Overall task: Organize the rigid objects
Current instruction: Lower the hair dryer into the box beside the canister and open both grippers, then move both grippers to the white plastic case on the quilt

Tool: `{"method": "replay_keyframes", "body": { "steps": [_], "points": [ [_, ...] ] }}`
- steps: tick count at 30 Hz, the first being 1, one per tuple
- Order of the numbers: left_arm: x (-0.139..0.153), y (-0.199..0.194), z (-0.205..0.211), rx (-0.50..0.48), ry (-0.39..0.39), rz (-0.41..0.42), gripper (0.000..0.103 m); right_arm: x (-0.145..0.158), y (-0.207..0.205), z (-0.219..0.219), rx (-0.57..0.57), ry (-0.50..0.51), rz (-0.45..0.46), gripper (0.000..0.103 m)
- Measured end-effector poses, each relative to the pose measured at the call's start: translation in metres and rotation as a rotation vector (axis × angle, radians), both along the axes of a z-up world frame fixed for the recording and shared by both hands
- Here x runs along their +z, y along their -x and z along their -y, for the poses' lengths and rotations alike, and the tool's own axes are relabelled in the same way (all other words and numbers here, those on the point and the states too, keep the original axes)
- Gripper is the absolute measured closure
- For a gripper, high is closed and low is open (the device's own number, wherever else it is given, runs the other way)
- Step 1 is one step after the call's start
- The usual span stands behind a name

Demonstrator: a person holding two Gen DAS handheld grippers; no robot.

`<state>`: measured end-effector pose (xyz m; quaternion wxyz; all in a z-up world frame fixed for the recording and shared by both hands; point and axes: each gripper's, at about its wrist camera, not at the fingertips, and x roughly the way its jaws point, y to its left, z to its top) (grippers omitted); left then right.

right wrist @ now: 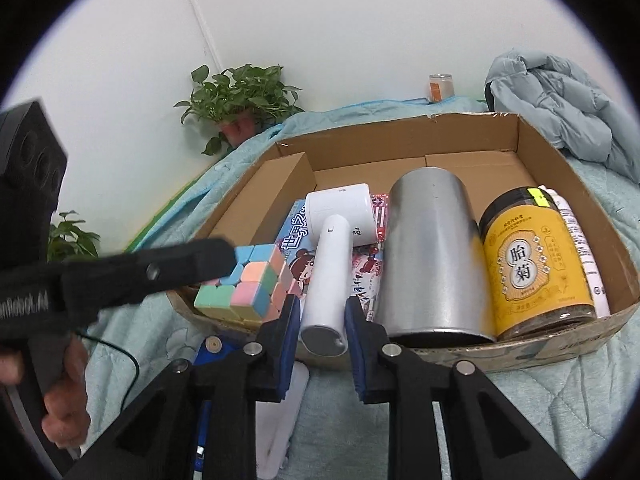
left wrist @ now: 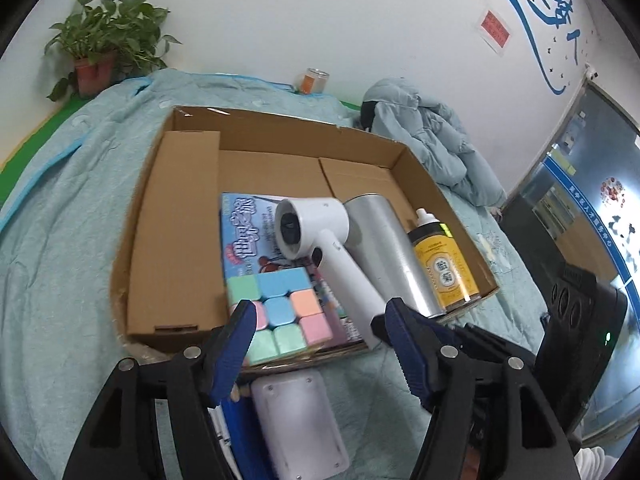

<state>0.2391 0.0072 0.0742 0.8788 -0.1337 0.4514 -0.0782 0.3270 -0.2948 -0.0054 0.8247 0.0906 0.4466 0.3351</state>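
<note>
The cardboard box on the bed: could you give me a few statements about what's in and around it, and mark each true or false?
1. The puzzle cube lies on a picture book. True.
2. The silver can stands upright. False: it lies on its side in the cardboard box.
3. The yellow-labelled jar lies beside the silver can. True.
4. The right gripper is nowhere near the white hair dryer. False: its jaws sit on either side of the handle.
5. The left gripper clamps the cube. False: its jaws are open.
</note>
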Motion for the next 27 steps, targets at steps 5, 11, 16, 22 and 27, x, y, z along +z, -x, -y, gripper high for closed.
{"method": "replay_keyframes", "body": {
  "steps": [5, 11, 16, 22, 27],
  "points": [
    [0.0, 0.014, -0.005, 0.04, -0.034, 0.03, 0.038, -0.007, -0.006, -0.007, -0.025, -0.01, -0.03, 0.081],
    [-0.003, 0.025, 0.003, 0.061, -0.127, 0.057, 0.03, -0.02, -0.007, -0.012, -0.007, -0.042, -0.116, 0.081],
    [-0.003, 0.044, 0.003, 0.1, -0.186, 0.124, 0.003, -0.007, 0.006, -0.001, 0.022, -0.061, -0.046, 0.04],
    [-0.015, 0.07, -0.008, 0.138, -0.238, 0.139, 0.001, -0.007, 0.041, 0.016, 0.088, -0.03, 0.061, 0.019],
    [-0.051, 0.086, -0.025, 0.143, -0.194, 0.024, 0.001, -0.032, 0.066, 0.014, 0.147, 0.006, -0.027, 0.019]
  ]
}}
